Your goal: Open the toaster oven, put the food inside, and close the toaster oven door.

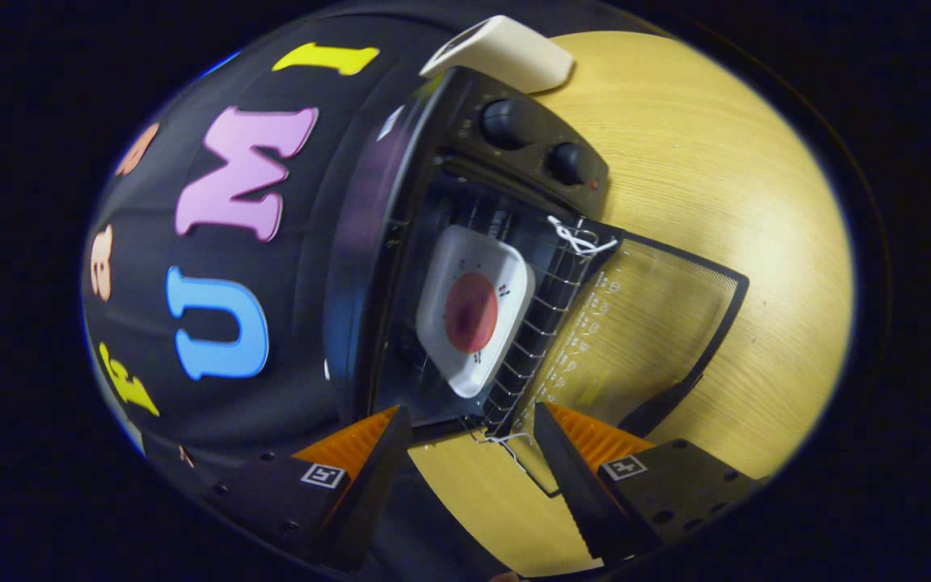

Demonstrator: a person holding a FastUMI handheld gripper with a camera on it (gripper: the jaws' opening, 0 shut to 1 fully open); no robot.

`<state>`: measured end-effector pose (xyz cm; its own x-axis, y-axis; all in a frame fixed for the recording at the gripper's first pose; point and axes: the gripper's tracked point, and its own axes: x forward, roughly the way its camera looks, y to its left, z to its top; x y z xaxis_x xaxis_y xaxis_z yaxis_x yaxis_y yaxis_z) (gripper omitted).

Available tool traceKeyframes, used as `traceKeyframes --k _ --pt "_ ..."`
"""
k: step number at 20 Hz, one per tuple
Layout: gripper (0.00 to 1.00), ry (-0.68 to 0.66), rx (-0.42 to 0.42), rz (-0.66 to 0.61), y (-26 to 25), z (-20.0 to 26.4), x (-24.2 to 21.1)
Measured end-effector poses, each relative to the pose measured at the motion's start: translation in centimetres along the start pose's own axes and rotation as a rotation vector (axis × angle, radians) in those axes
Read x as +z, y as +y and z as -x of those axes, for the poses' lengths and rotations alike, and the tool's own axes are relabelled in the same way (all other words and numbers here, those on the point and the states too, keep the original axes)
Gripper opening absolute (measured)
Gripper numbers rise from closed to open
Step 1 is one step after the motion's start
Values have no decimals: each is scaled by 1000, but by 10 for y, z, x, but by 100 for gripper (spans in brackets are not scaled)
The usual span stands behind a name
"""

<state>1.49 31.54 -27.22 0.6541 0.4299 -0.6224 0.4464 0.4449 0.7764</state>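
Gripper view: toaster oven [433, 202] door [635, 323] is down, and the plate [473, 307] of food [470, 312] sits on the rack [546, 299] inside. Your gripper [472, 440] is spread wide, holding nothing, by the door's edge. Only closing the door remains.

A pale wooden table [716, 162] with a fine straight grain carries everything. A black toaster oven [465, 186] stands on it, its glass door [635, 323] folded fully down, flat against the wood. Just beyond the oven's knob end, a cream-white boxy object [506, 50] rests on the table, touching or nearly touching the oven.
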Motion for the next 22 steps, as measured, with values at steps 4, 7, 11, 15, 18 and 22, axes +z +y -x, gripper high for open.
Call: traceKeyframes --k 4,7,11,15,18,22 --pt "98 33 -79 409 -24 31 -17" --pt "98 123 -189 630 -59 43 -40" --pt "99 228 -324 790 -105 49 -63" --pt "99 280 -401 907 -136 31 -71" --pt "99 269 -451 961 -155 10 -64" --pt "99 203 -475 1008 -155 -8 -51"
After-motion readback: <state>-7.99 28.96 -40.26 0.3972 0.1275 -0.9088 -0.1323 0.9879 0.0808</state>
